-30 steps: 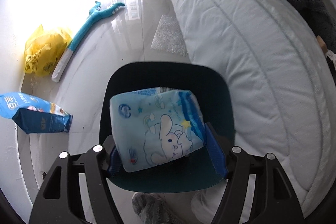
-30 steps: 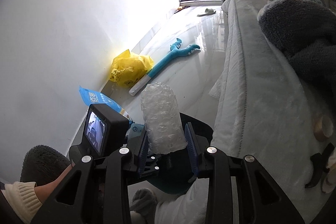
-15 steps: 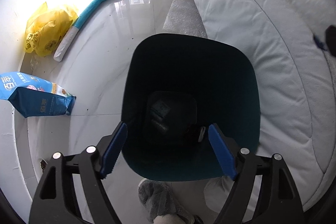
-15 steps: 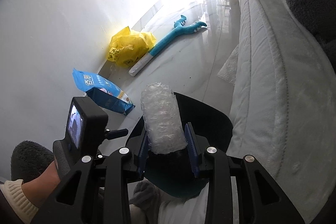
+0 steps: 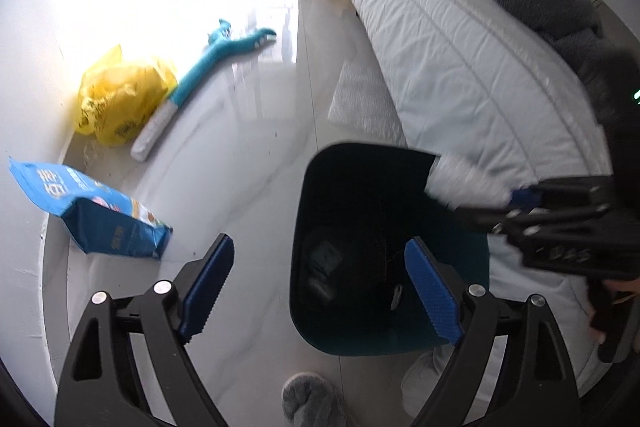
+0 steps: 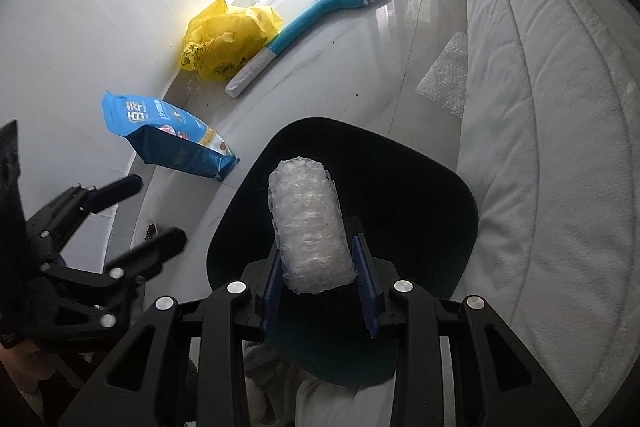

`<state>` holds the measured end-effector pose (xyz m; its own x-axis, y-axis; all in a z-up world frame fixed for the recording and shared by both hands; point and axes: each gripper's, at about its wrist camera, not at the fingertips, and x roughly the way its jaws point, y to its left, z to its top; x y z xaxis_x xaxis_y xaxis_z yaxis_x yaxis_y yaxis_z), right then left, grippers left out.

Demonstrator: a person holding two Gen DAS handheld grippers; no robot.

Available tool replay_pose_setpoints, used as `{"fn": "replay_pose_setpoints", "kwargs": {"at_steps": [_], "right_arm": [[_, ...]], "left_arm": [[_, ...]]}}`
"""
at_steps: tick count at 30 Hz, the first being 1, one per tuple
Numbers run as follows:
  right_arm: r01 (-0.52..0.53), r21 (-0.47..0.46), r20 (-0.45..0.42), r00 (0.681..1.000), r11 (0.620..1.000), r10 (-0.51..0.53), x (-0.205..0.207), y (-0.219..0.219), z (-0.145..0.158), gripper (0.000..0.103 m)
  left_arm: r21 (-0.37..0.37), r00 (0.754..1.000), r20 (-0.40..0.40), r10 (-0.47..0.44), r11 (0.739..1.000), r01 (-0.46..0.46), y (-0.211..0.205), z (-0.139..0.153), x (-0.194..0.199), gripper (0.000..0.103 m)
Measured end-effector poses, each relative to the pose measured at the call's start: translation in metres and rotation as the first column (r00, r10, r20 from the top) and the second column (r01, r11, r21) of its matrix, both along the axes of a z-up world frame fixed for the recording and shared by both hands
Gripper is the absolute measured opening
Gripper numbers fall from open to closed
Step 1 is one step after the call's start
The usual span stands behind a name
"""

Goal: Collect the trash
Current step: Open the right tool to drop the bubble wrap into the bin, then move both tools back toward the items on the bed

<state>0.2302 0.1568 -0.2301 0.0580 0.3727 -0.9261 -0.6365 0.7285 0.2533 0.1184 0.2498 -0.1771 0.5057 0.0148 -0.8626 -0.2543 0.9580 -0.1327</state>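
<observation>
Two grippers hang by the dark bin. Left gripper: jaws opening, nothing between them, beside the rim. Right gripper: pads clamped on a bubble-wrap roll above the bin mouth.

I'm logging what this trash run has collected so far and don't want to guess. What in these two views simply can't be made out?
- Contents of the dark bin: left wrist view, too shadowed to identify.
- Bubble wrap roll: its lower end is hidden between the right gripper pads; blurred in the left wrist view.
- Print on the blue bag and yellow bag: too small.
- Left gripper: jaws opening, empty; blurred in the right wrist view.
</observation>
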Motion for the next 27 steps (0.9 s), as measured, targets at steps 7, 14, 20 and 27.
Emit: {"fn": "replay_pose_setpoints", "kwargs": {"at_steps": [7,14,20,27], "right_arm": [[-0.016,-0.034,-0.021,1.000,0.999,0.015,-0.002,0.009,-0.018,0.034],[-0.011,-0.057,-0.035,0.999,0.998,0.009,-0.004,0.014,-0.026,0.064],[-0.002,-0.050,-0.006,1.000,0.999,0.001,-0.009,0.012,-0.015,0.076],[0.020,-0.004,0.036,0.999,1.000,-0.020,-0.017,0.001,0.009,0.084]], "left_arm": [[-0.008,0.988,0.138,0.064,0.998,-0.064,0.015,0.034,-0.007,0.089],[0.006,0.964,0.262,0.042,0.999,-0.045,0.006,0.076,-0.012,0.093],[0.008,0.947,0.313,0.067,0.997,-0.073,0.007,0.104,-0.014,0.097],[0.026,0.923,0.374,0.086,0.994,-0.103,0.006,0.128,-0.026,0.099]]}}
